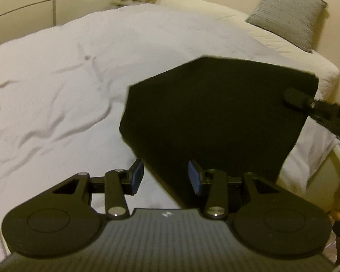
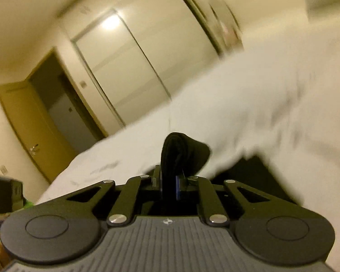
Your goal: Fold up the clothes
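left gripper (image 1: 166,176): near, jaws apart, nothing pinched, the near edge of the garment between its pads. black garment (image 1: 215,117): on the white duvet (image 1: 68,79), right of centre; looks soft, light, limp; best taken at corners or edges. right gripper (image 2: 170,187): clamped on a bunched fold at the garment's right edge.

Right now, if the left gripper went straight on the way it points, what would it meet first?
Most likely the black garment: the left gripper is open, angled down at the bed, and the cloth's near edge already lies between its pads. The white duvet lies just beneath, though the view doesn't show how far off.
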